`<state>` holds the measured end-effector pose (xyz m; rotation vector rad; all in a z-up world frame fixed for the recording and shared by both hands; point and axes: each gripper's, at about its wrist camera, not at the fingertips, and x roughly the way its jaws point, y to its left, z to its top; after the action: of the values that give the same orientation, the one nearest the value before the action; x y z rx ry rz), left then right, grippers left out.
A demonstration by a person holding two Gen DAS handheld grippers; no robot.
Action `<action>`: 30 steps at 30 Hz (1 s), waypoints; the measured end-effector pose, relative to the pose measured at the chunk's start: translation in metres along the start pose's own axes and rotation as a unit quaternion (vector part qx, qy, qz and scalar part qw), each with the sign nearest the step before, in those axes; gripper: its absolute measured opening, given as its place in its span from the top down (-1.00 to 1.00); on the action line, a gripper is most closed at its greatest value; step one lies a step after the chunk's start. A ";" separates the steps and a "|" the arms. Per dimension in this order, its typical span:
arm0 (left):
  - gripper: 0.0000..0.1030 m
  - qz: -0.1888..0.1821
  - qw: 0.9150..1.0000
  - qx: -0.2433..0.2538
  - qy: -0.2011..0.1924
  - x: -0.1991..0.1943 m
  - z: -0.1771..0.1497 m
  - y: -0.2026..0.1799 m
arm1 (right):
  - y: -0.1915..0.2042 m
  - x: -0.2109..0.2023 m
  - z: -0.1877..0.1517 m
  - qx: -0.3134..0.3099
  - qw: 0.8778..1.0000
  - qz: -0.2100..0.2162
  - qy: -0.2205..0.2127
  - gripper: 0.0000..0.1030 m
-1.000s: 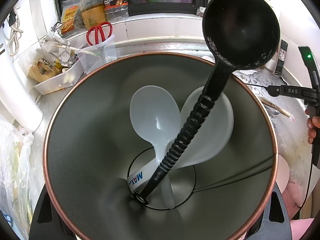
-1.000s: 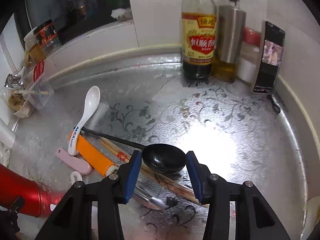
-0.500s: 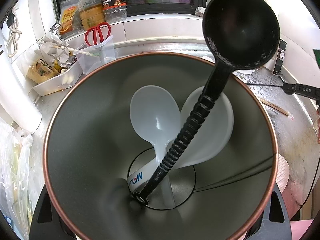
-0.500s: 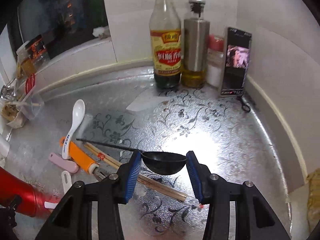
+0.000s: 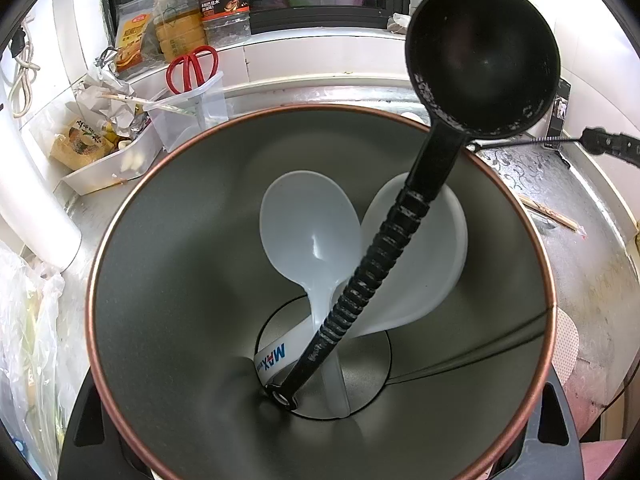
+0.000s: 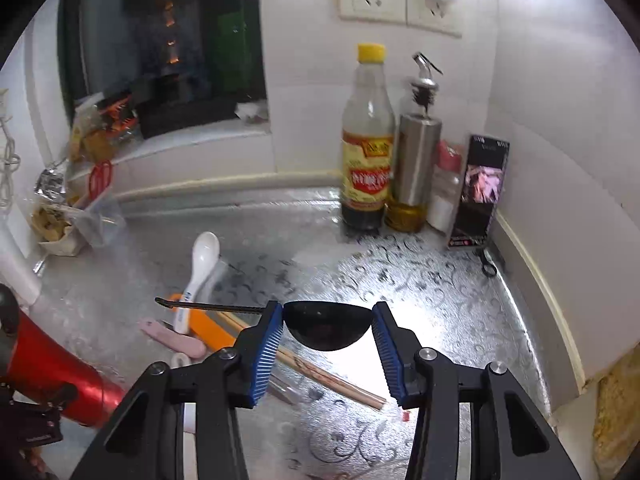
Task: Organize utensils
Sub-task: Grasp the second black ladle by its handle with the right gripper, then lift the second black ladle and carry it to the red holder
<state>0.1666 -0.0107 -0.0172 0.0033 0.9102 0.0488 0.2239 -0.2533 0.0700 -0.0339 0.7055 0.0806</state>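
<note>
In the left wrist view a copper-rimmed metal canister [image 5: 168,280] fills the frame, held in my left gripper, whose black body shows at the bottom corners. Inside stand a black ribbed ladle [image 5: 480,56], a white spoon [image 5: 308,220] and a white scoop [image 5: 432,248]. My right gripper [image 6: 328,330] is shut on the bowl of a small black ladle [image 6: 326,326], held level above the counter with its thin handle pointing left. On the counter below lie a white spoon [image 6: 202,260], an orange-handled tool [image 6: 208,330], a pink utensil [image 6: 172,338] and chopsticks [image 6: 332,380].
A soy sauce bottle [image 6: 366,160], steel oil dispenser [image 6: 416,160] and phone [image 6: 480,192] stand at the back right corner. The red canister body [image 6: 52,372] is at lower left. A clear holder with red scissors [image 5: 192,96] and snack packets sit by the window sill.
My right gripper has lifted the small black ladle up off the counter; the utensils below look farther away. The left gripper and canister have barely moved.
</note>
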 end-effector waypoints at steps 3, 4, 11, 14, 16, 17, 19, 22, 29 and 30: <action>-0.75 -0.001 1.000 0.001 -0.001 0.000 0.001 -0.001 | 0.010 -0.012 0.005 -0.009 1.000 0.012 -0.017 0.05; -0.75 -0.001 1.000 0.002 -0.001 0.000 0.000 0.000 | 0.014 -0.017 0.007 -0.013 0.999 0.018 -0.024 0.05; -0.75 -0.001 1.000 0.001 -0.001 0.000 0.000 0.000 | 0.047 -0.051 0.018 -0.056 0.995 0.048 -0.066 0.05; -0.75 -0.001 1.000 0.001 -0.001 0.000 0.000 -0.001 | 0.057 -0.064 0.024 -0.066 0.992 0.063 -0.083 0.05; -0.75 -0.001 1.000 0.001 -0.001 0.000 0.000 0.000 | 0.063 -0.073 0.027 -0.074 0.990 0.070 -0.095 0.05; -0.75 -0.001 1.000 0.002 -0.001 0.000 0.000 -0.001 | 0.067 -0.077 0.029 -0.078 0.989 0.075 -0.099 0.06; -0.75 -0.001 1.000 0.001 -0.001 0.000 0.000 -0.001 | 0.071 -0.083 0.032 -0.080 0.987 0.085 -0.107 0.06; -0.75 -0.001 1.000 0.001 -0.001 0.000 0.000 -0.001 | 0.075 -0.094 0.037 -0.082 0.984 0.097 -0.126 0.06; -0.75 -0.001 1.000 0.001 -0.001 0.000 0.000 -0.001 | 0.092 -0.113 0.048 -0.098 0.976 0.119 -0.151 0.06; -0.75 -0.001 1.000 0.001 -0.001 0.000 0.000 -0.001 | 0.097 -0.116 0.049 -0.106 0.975 0.121 -0.155 0.06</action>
<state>0.1670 -0.0116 -0.0175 0.0038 0.9080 0.0455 0.1594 -0.1609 0.1819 -0.1376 0.3840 0.3883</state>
